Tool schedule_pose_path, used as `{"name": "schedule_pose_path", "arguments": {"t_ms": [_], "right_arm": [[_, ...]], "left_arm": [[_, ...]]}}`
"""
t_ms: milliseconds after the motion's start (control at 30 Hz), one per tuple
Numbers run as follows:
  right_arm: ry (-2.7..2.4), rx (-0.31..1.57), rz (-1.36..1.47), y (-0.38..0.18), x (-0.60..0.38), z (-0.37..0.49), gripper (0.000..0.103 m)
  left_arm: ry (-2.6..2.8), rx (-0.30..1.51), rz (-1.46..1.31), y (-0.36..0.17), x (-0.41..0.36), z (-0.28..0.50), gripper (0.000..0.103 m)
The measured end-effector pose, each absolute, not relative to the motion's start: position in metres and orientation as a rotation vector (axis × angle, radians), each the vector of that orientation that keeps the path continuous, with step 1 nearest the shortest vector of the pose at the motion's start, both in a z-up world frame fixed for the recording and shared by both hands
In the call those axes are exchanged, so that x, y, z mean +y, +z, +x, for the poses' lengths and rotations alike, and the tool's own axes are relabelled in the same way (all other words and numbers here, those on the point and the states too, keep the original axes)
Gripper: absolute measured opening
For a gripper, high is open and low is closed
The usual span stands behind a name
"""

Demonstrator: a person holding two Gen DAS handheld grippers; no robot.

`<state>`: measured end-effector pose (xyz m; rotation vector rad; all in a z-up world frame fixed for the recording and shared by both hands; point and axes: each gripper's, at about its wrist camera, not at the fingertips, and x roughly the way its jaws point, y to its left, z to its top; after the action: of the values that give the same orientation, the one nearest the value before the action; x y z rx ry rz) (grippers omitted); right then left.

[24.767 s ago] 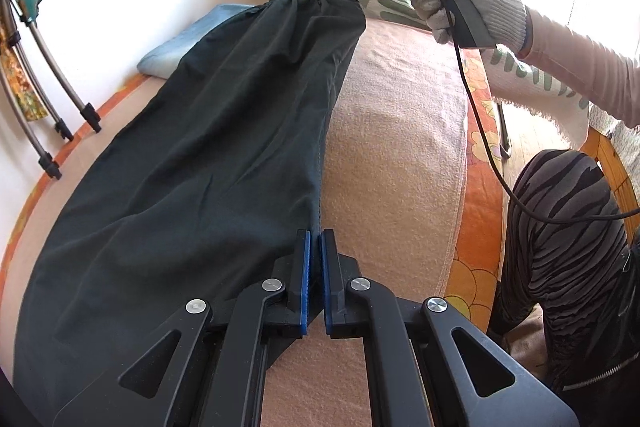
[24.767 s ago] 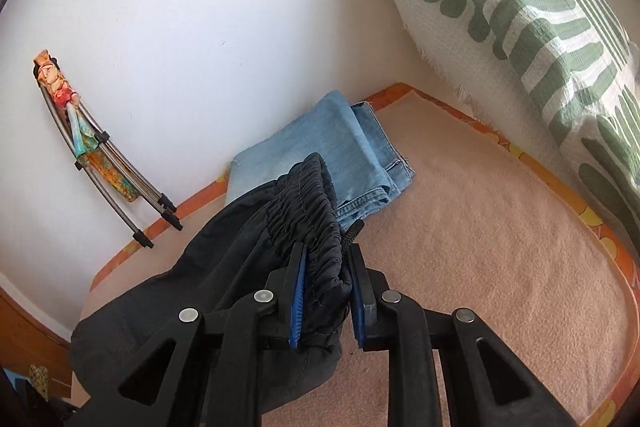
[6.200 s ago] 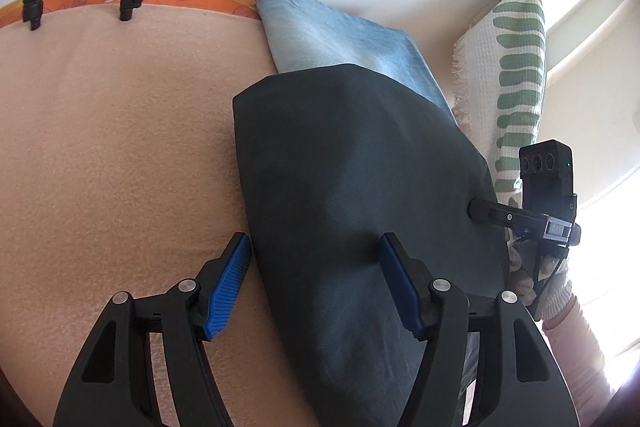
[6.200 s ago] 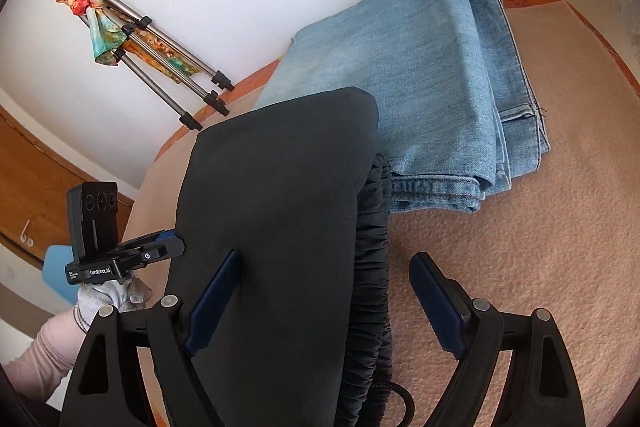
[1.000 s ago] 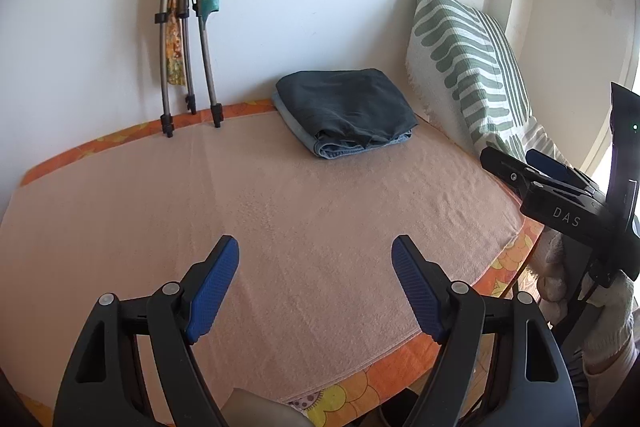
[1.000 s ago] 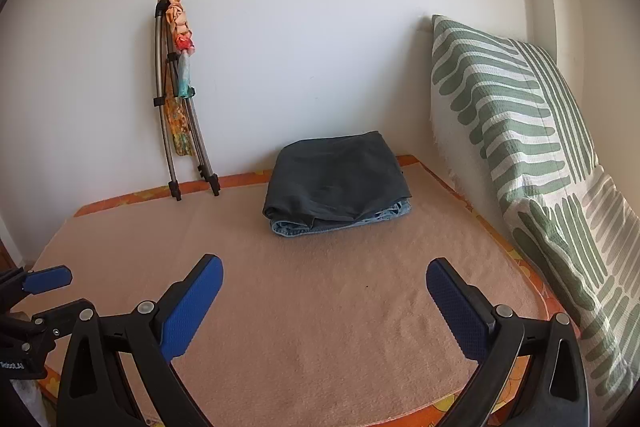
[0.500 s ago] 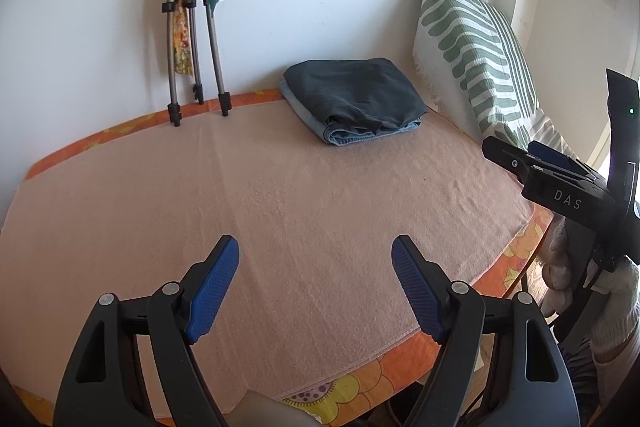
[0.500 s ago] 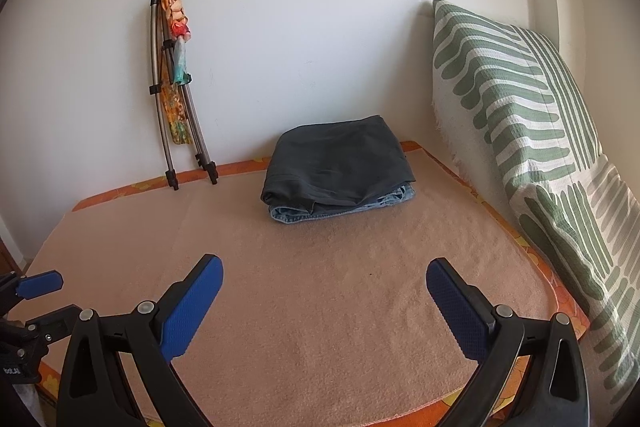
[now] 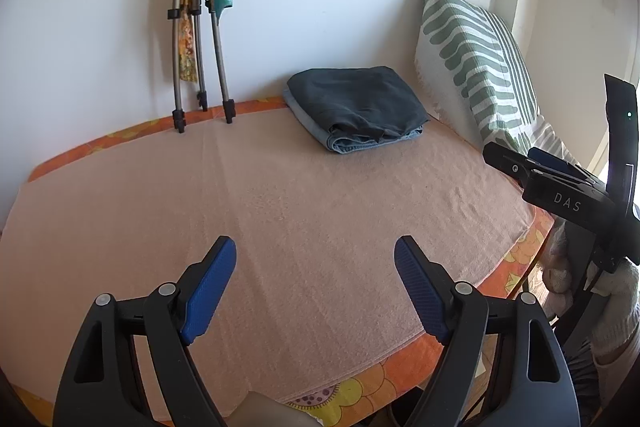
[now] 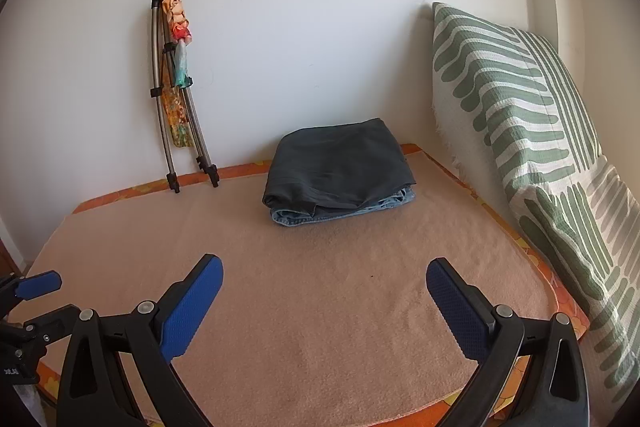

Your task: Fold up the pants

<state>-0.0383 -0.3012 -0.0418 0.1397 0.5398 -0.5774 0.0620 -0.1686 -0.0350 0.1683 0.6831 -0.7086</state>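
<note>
The dark grey pants (image 9: 356, 103) (image 10: 340, 163) lie folded into a neat block on top of folded blue jeans (image 9: 360, 143) (image 10: 344, 213), at the far side of the bed against the wall. My left gripper (image 9: 315, 267) hangs open over the near part of the bed, nothing between its blue pads. My right gripper (image 10: 324, 287) is also wide open and empty, well short of the stack. The right gripper (image 9: 560, 187) shows at the right edge of the left wrist view; the left gripper (image 10: 28, 303) shows at the left edge of the right wrist view.
A peach towel (image 9: 280, 211) (image 10: 320, 307) covers the bed, with an orange flowered sheet edge (image 9: 516, 259) in front. A green-striped pillow (image 9: 476, 67) (image 10: 528, 131) leans on the right. A folded metal tripod (image 9: 200, 39) (image 10: 172, 99) stands against the white wall at the back left.
Both views have shifted only slightly; the folded stack sits a little lower and nearer in the frames. Both grippers stay open and empty.
</note>
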Motion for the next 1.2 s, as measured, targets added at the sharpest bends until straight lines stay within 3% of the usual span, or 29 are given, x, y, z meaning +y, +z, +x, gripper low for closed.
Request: {"name": "schedule_pose_path", "arguments": {"t_ms": [1200], "right_arm": [[-0.563, 0.544, 0.133, -0.0444, -0.2968, -0.0333, 0.103]], "left_arm": [[-0.713, 0.692, 0.156, -0.0367, -0.1627, 0.0645, 0.084]]}}
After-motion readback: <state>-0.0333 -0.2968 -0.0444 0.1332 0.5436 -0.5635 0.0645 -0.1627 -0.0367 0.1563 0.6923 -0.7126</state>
